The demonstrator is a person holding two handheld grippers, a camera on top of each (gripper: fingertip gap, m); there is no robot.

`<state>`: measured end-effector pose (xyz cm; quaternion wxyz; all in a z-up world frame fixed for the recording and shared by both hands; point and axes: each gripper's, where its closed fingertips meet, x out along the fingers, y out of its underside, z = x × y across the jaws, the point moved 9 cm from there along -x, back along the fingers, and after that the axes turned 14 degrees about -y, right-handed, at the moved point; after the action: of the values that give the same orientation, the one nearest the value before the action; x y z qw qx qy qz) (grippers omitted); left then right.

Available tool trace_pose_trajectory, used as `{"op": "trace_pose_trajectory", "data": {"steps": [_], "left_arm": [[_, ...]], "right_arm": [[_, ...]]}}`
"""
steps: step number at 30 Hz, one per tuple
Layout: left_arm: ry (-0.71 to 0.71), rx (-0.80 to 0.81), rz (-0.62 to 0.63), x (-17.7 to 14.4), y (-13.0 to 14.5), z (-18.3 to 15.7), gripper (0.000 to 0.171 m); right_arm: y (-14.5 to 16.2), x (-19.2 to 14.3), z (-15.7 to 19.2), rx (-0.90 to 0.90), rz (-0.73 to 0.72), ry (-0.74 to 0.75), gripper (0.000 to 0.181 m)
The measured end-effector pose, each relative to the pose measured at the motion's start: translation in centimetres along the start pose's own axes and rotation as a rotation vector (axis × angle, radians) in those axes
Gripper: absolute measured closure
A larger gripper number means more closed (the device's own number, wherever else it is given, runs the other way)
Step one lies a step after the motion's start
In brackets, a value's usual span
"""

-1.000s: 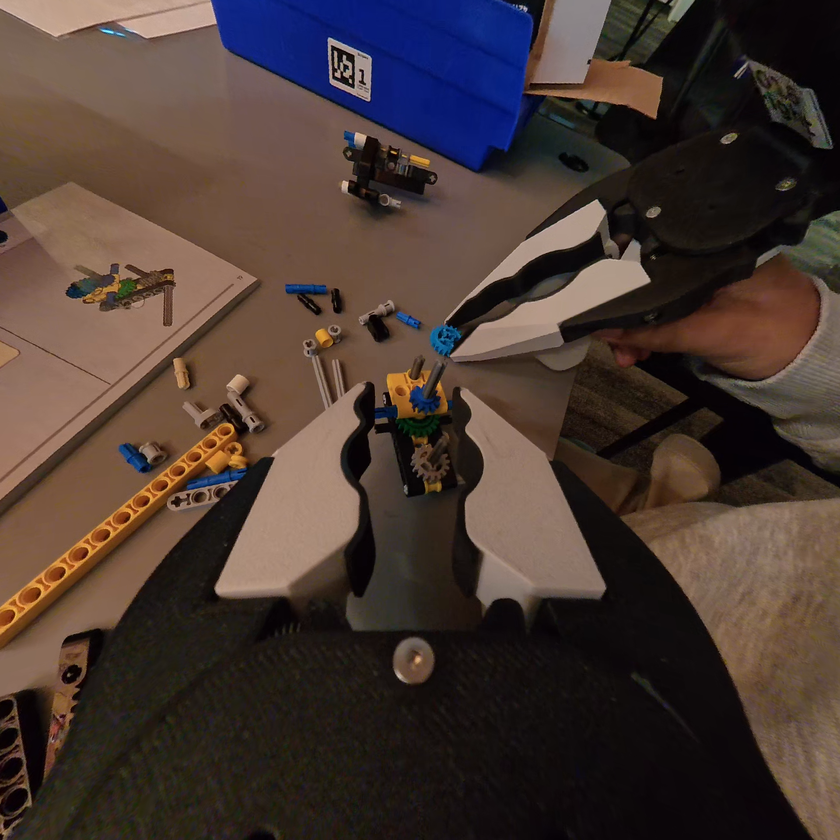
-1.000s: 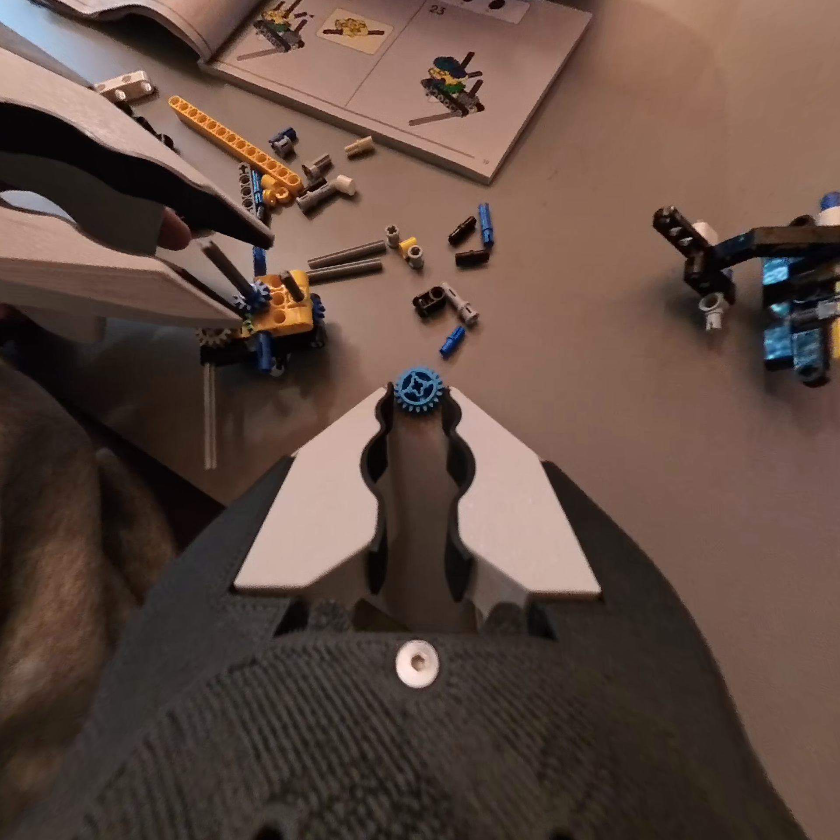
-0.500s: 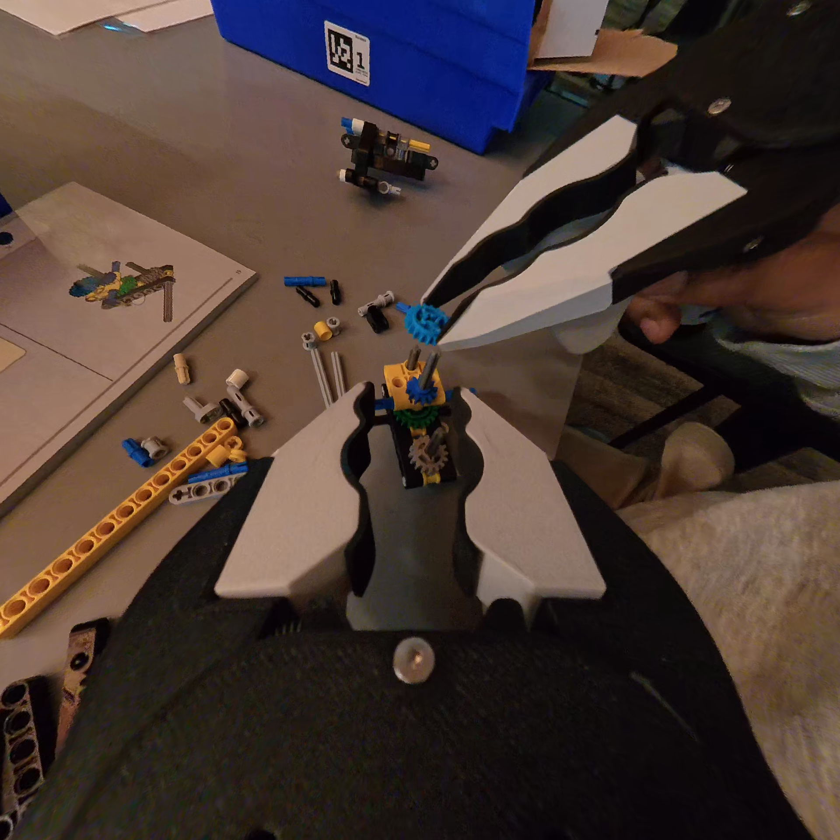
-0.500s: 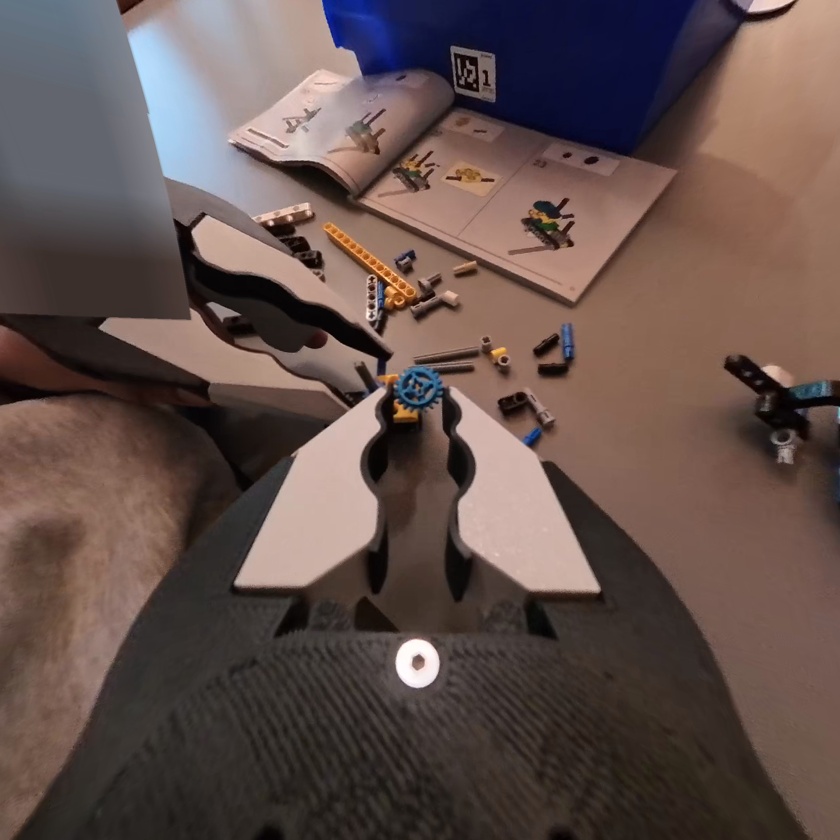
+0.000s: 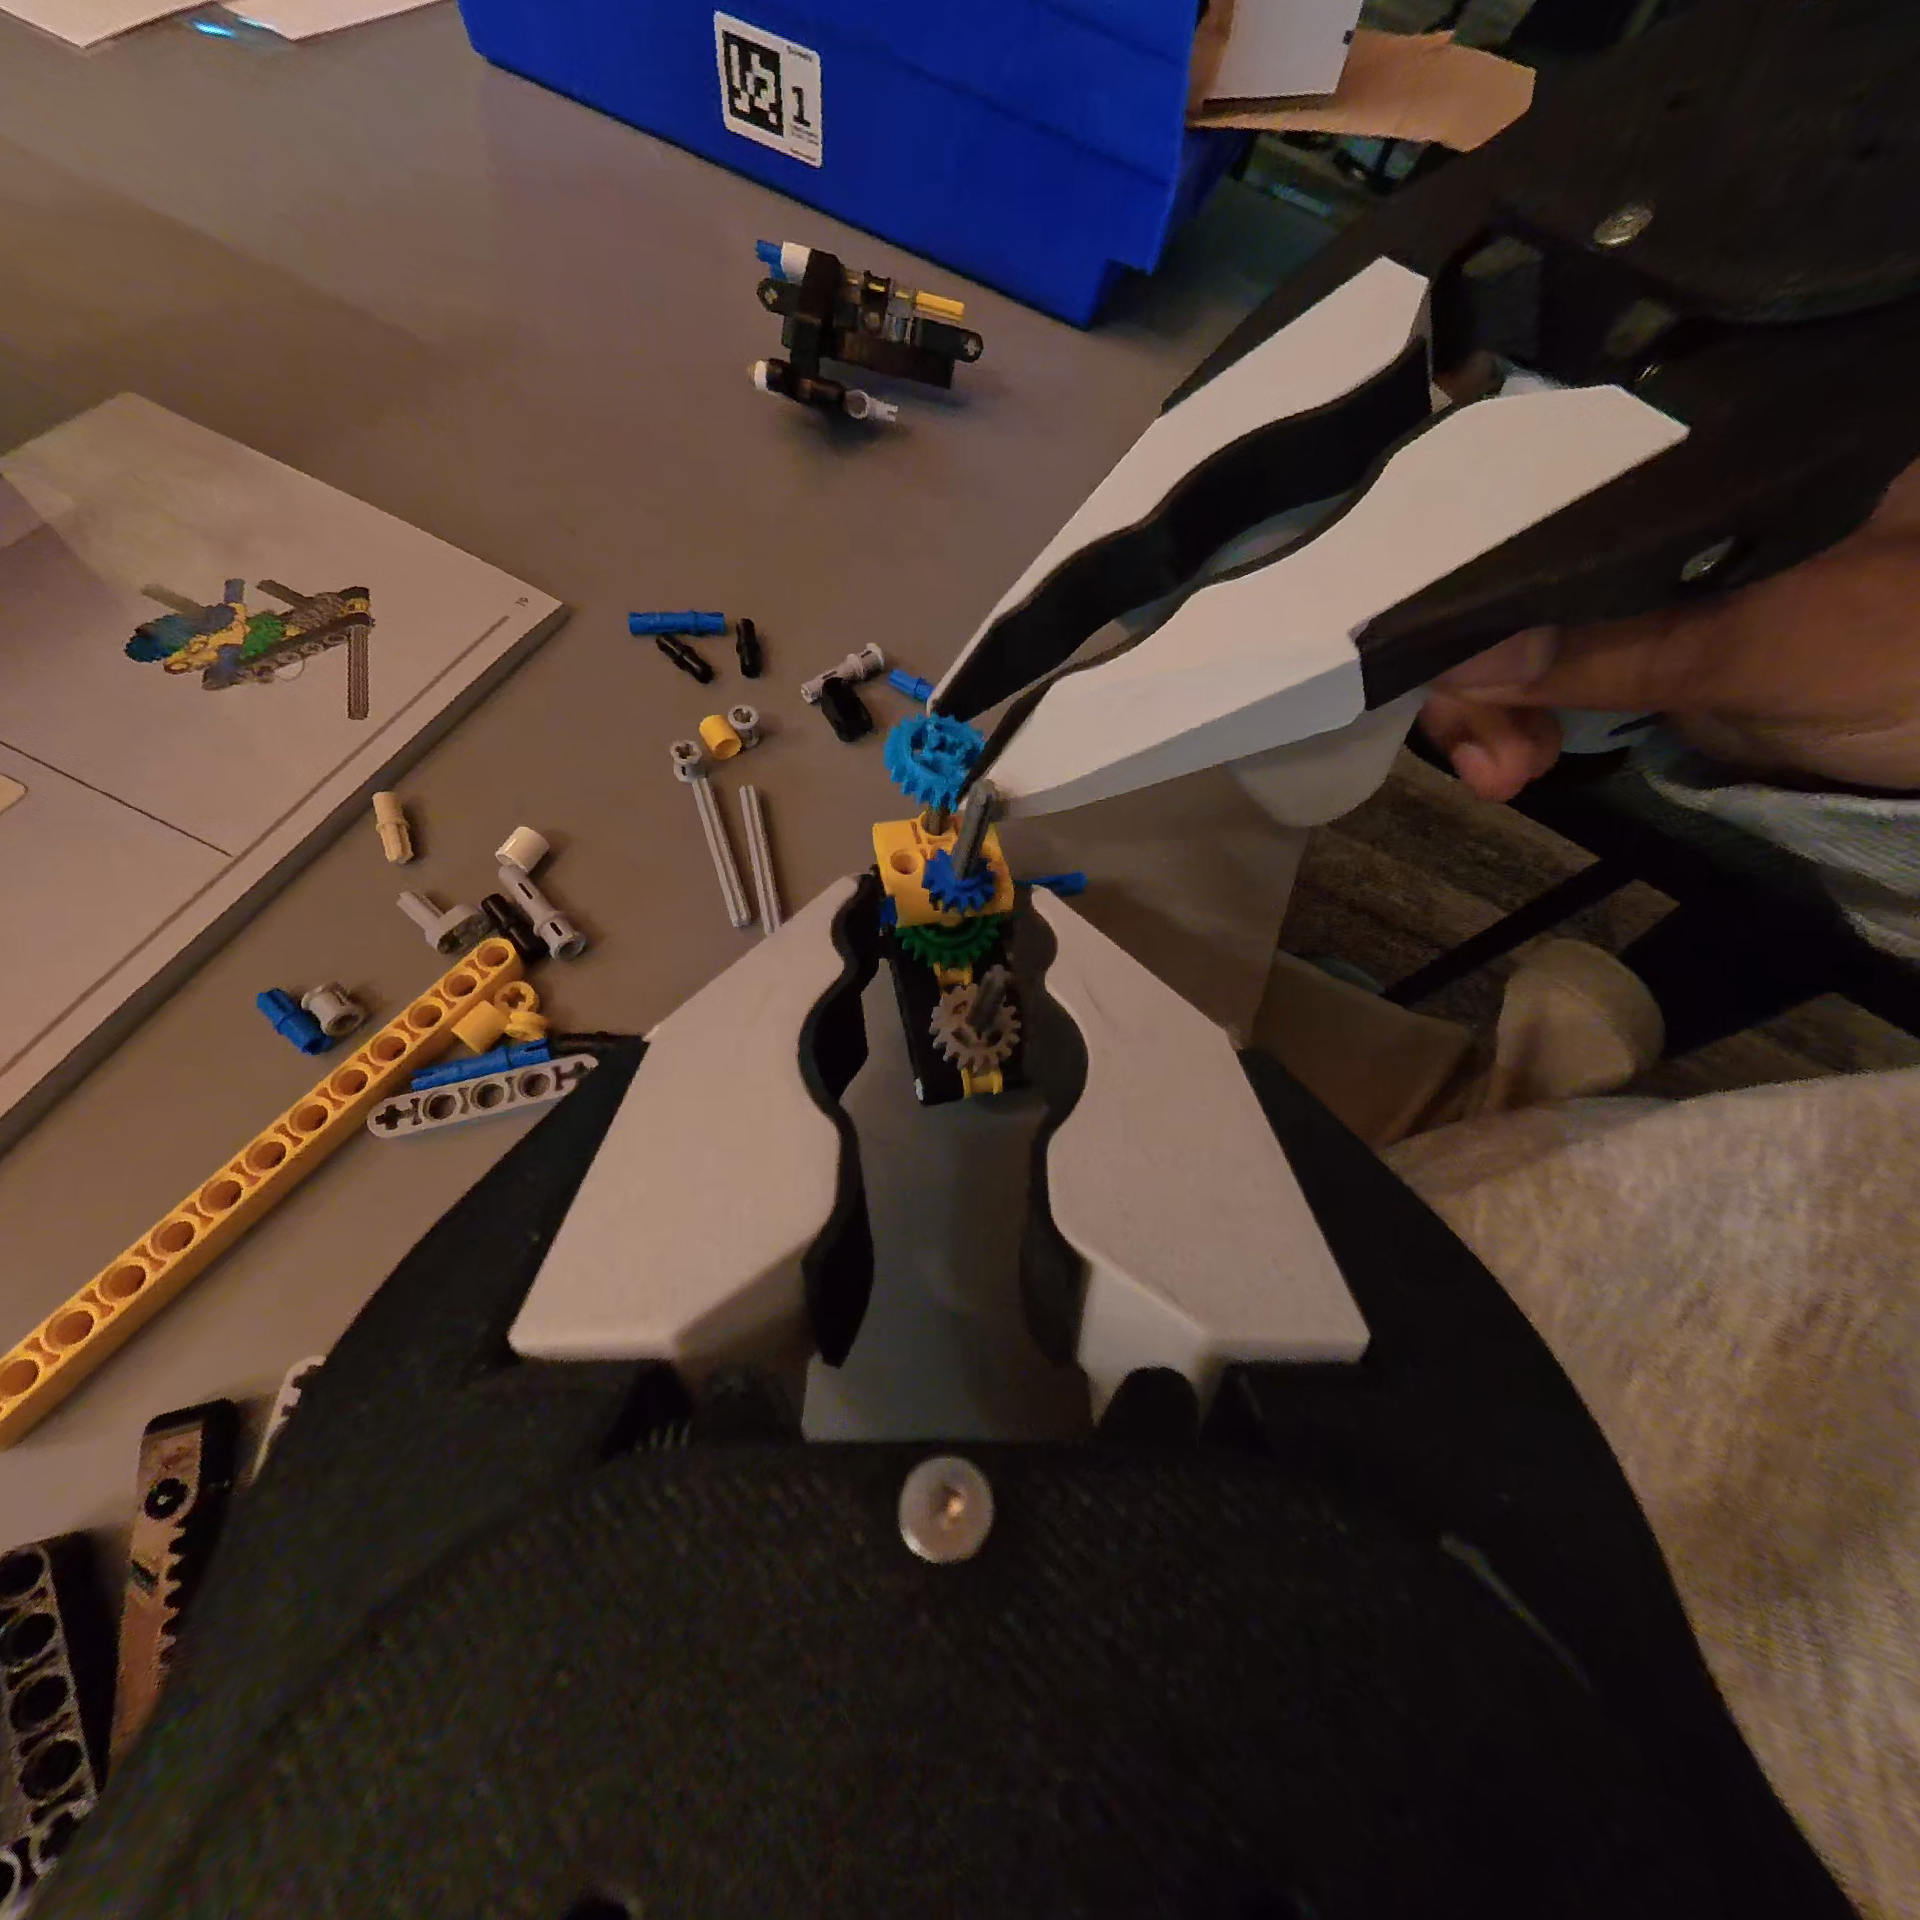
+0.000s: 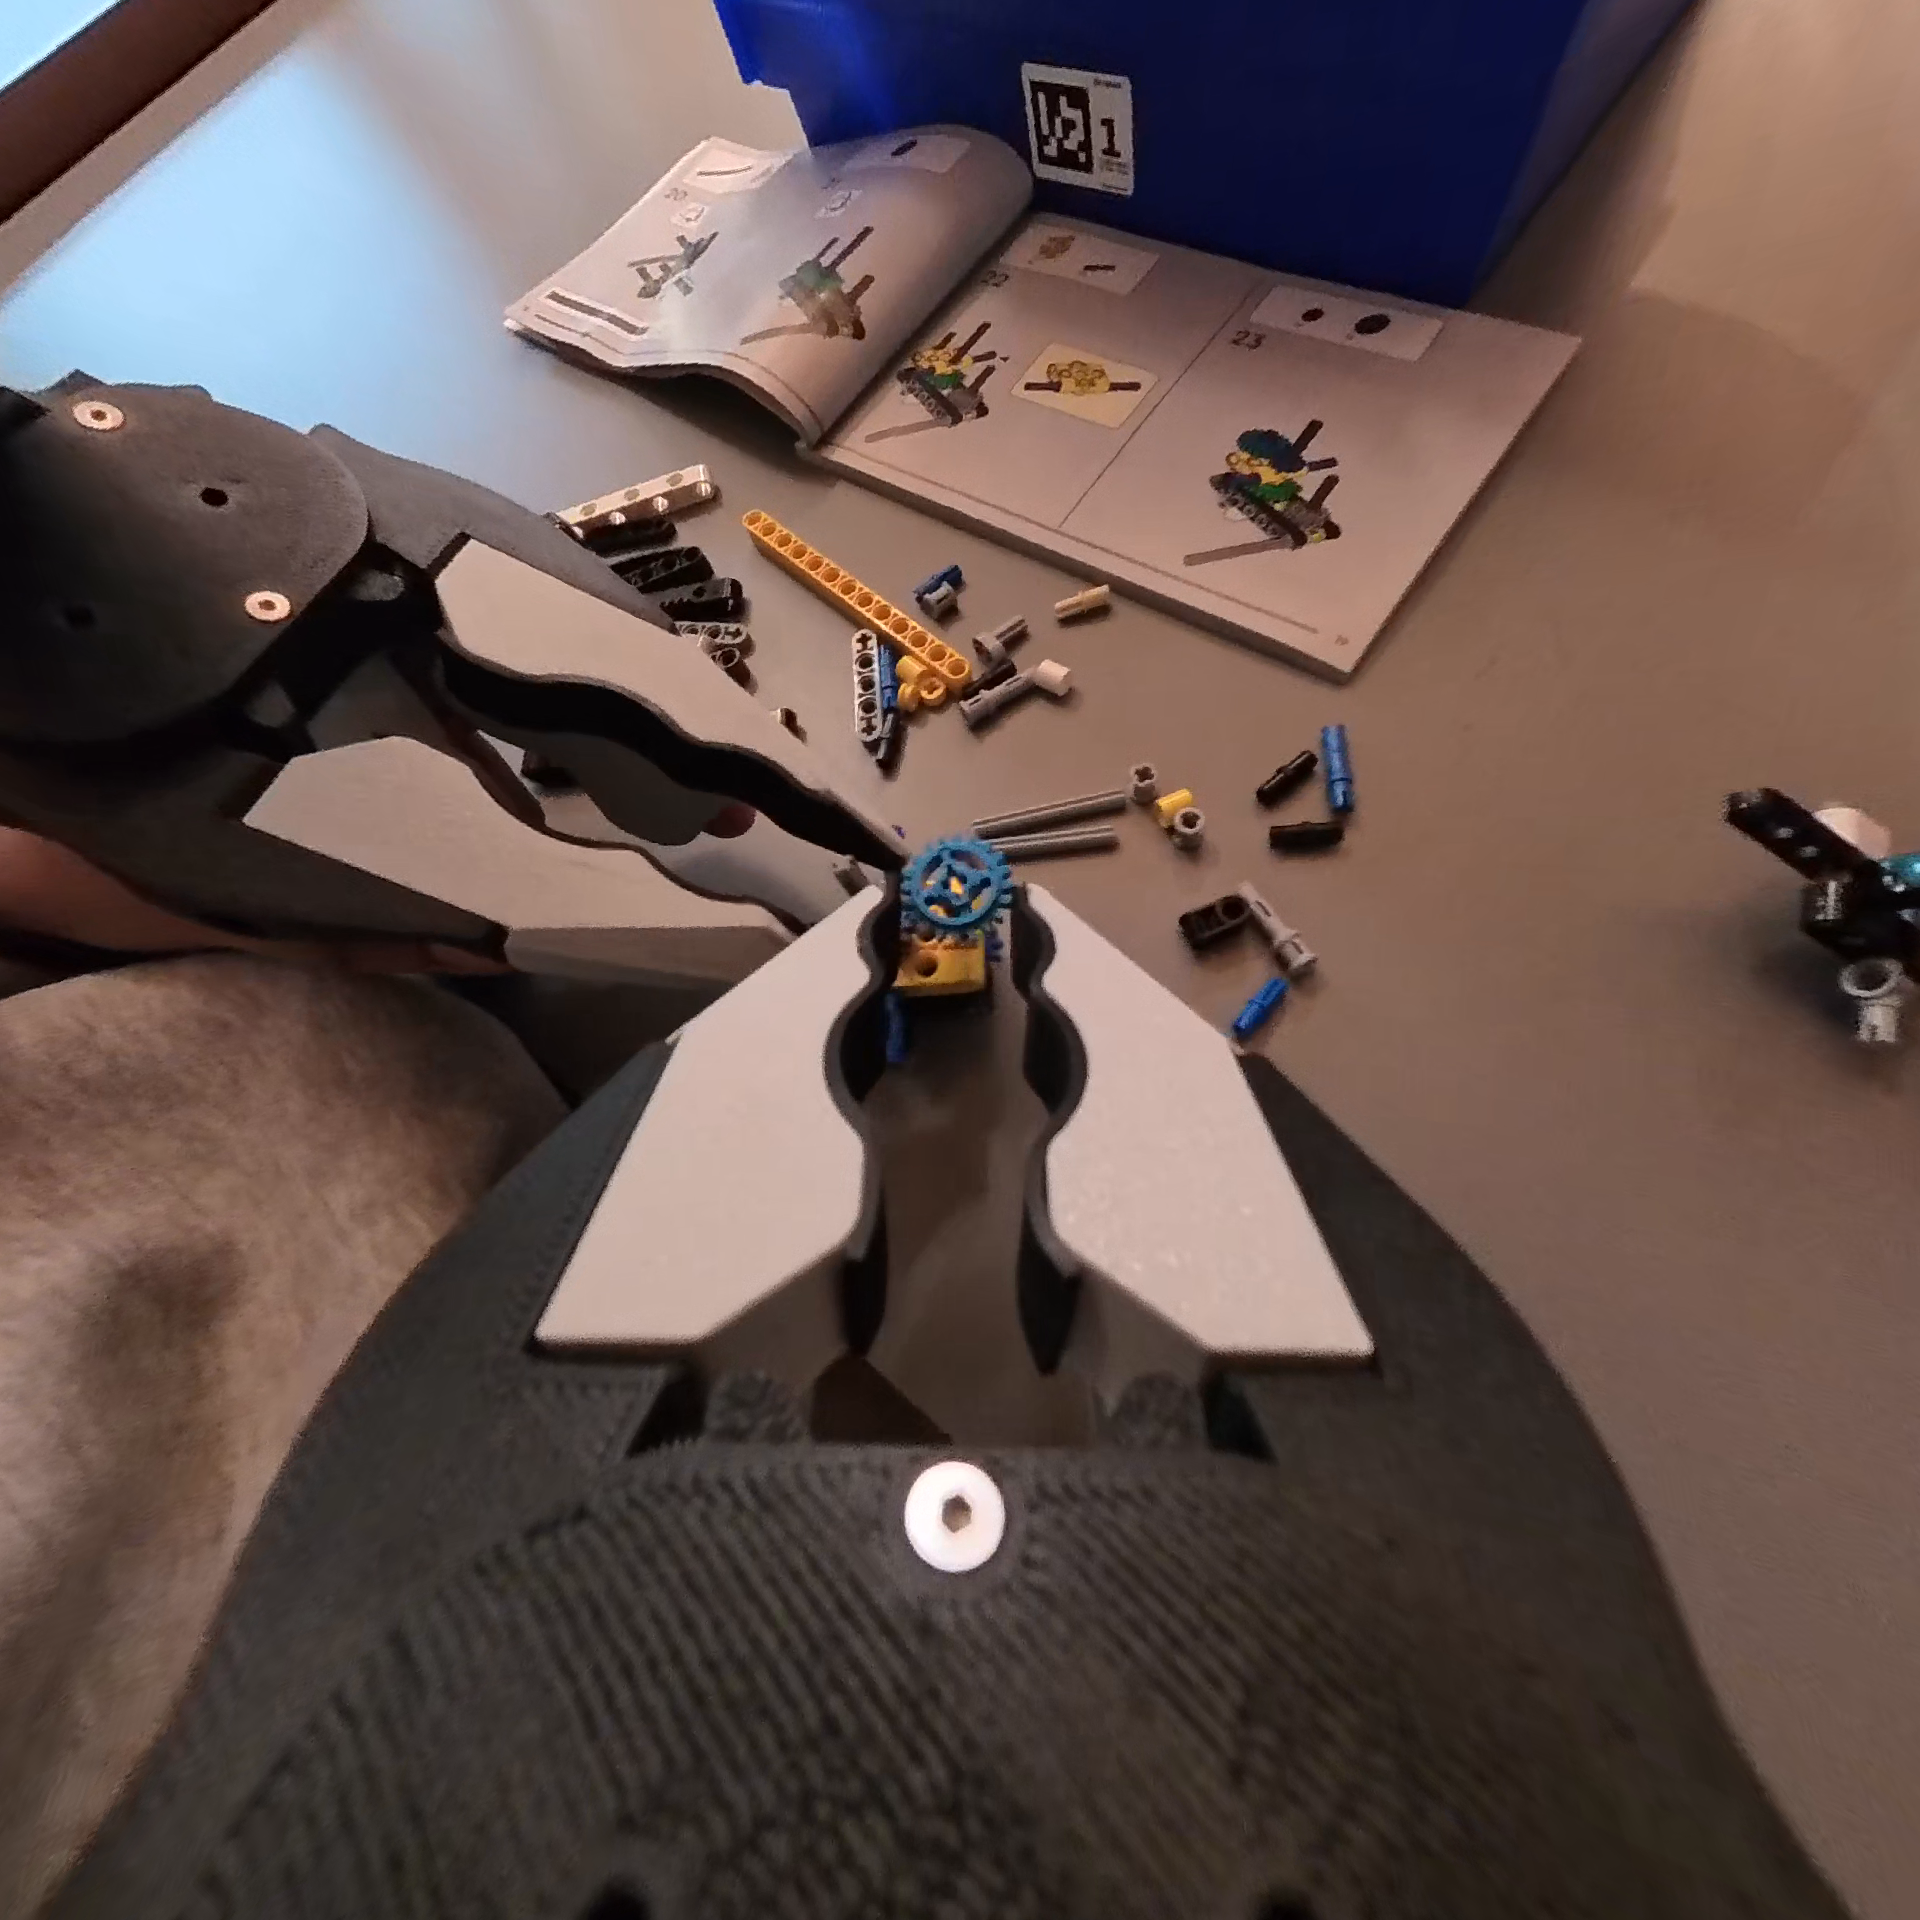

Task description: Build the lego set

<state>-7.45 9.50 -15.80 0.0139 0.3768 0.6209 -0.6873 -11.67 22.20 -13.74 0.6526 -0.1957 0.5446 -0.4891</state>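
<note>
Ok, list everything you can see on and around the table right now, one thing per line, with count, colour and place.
gear assembly: one, yellow-black, in left claw
blue gear: one, in right claw, above assembly's axles
blue bin: one, far edge
instruction booklet: one, open, grey, before bin
long beam: one, yellow, left of assembly
grey axles: two, side by side
black sub-build: one, near bin
loose pins, connectors: many, mixed colours, scattered mid-table
table: grey
left claw: shut on assembly
right claw: shut on gear

Lab-like workspace: grey table (image 5: 436, 343), tagged blue bin (image 5: 935, 125)
</note>
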Motion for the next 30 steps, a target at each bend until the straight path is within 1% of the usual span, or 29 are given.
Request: {"op": "trace_pose_trajectory", "data": {"steps": [7,11,13,14,16,18,20,23,27,29,30], "left_arm": [[0.002,-0.001,-0.007,-0.3,0.1,-0.1,0.148],[-0.001,-0.024,-0.065,-1.3,-0.3,0.5,0.144],[0.043,-0.119,-0.116,-1.9,-0.9,1.0,0.144],[0.098,-0.200,-0.133,-2.1,-1.2,1.4,0.145],[0.255,-0.399,-0.142,-2.4,-1.7,2.2,0.149],[0.417,-0.585,-0.140,-2.3,-2.2,2.9,0.154],[0.527,-0.714,-0.146,-2.2,-2.3,3.5,0.153],[0.562,-0.794,-0.130,-1.7,-1.9,4.0,0.154],[0.598,-0.826,-0.091,-1.5,-1.4,3.9,0.155],[0.586,-0.819,-0.079,-1.5,-1.3,3.9,0.160],[0.569,-0.816,-0.078,-1.5,-1.2,4.0,0.166]], "right_arm": [[0.1,-0.2,0.2,0.007,0.003,0.007,0.162],[-0.2,-1.1,0.0,-0.005,-0.024,0.023,0.162],[-0.6,-1.7,-0.1,-0.018,-0.066,0.006,0.162],[-1.0,-2.0,0.0,-0.034,-0.098,-0.013,0.162],[-1.7,-2.5,0.4,-0.096,-0.156,-0.048,0.162],[-2.2,-2.5,0.8,-0.175,-0.174,-0.045,0.162],[-2.5,-2.4,1.3,-0.261,-0.174,-0.036,0.162],[-2.5,-2.0,2.1,-0.384,-0.150,-0.027,0.162],[-2.3,-1.1,2.7,-0.503,-0.090,0.032,0.161],[-2.3,-0.7,3.1,-0.540,-0.071,0.042,0.161],[-2.3,-0.6,3.2,-0.552,-0.073,0.047,0.161]]}}
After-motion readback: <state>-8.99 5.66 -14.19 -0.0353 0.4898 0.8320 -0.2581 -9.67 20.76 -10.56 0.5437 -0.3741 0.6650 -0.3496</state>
